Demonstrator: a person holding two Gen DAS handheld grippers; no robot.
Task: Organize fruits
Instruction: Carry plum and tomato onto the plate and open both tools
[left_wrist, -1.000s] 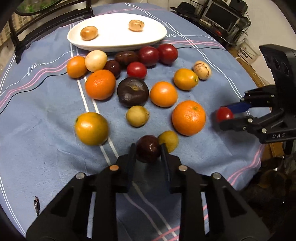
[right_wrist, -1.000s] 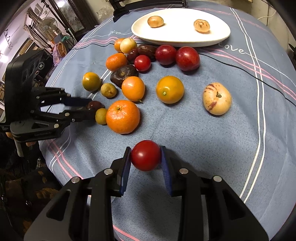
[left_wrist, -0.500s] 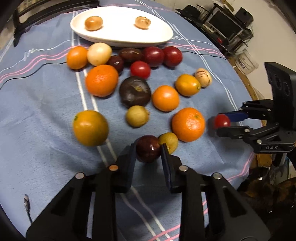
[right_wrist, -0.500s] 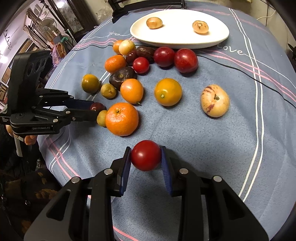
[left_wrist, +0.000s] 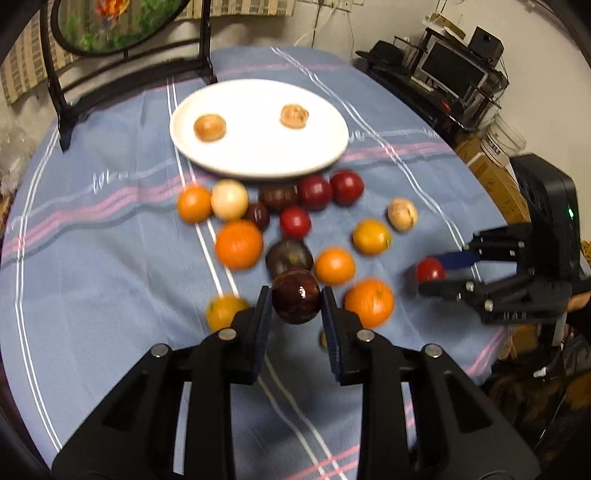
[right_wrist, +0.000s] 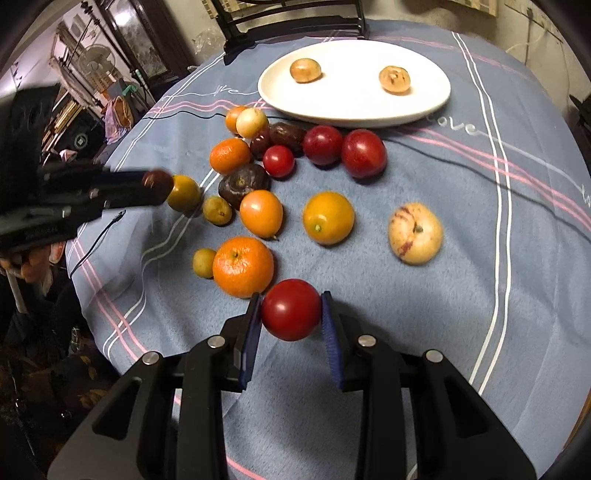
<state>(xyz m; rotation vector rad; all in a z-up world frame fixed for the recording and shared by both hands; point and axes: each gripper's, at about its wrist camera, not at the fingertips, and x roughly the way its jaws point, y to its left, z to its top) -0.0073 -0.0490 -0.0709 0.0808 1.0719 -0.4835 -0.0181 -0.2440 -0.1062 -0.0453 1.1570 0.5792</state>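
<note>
The left view is motion-blurred; a small fruit hides behind the left tool's finger, kind unclear.

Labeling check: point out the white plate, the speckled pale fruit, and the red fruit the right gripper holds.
white plate (right_wrist: 354, 110): right wrist view, bare near rim.
speckled pale fruit (right_wrist: 415, 233): right wrist view, centre.
red fruit (right_wrist: 291, 309): right wrist view, centre, between fingers.

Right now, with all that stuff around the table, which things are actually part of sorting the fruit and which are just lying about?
Part of the job:
- dark plum held by the left gripper
- red tomato held by the right gripper
- white plate with two brownish fruits
- loose oranges, plums and tomatoes on the tablecloth

Just lying about:
- monitor
- black chair
- thin black cable
</note>
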